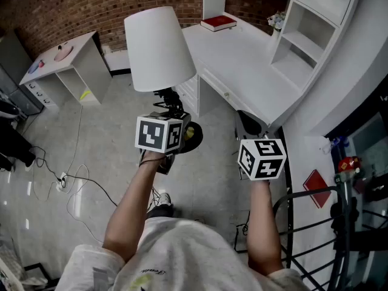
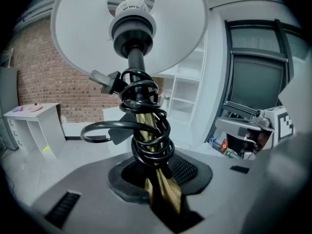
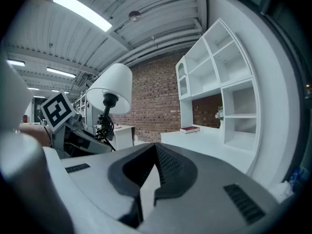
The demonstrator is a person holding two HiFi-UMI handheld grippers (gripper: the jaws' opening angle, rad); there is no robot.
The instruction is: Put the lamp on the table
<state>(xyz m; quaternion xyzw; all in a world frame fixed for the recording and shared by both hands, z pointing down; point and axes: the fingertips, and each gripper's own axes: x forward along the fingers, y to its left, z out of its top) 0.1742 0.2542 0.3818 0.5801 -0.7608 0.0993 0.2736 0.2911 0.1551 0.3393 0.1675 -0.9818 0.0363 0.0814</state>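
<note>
A lamp with a white shade (image 1: 159, 47) hangs in the air over the floor, left of the white table (image 1: 242, 59). My left gripper (image 1: 173, 113) is shut on the lamp's brass stem (image 2: 146, 130), just below the black cord (image 2: 148, 145) coiled round it. In the left gripper view the shade (image 2: 87, 38) fills the top and the stem sits between the pads of the left gripper (image 2: 161, 199). My right gripper (image 1: 250, 126) is near the table's front corner; its jaws (image 3: 156, 152) are shut with nothing in them. The right gripper view shows the lamp (image 3: 111, 89) at left and the table (image 3: 209, 138) ahead.
A red book (image 1: 218, 23) and a small vase of flowers (image 1: 277, 20) are on the table's far side, under white shelves (image 1: 309, 29). A small white side table (image 1: 66, 65) stands far left. Cables (image 1: 73, 180) lie on the floor. A black metal railing (image 1: 315, 223) is at right.
</note>
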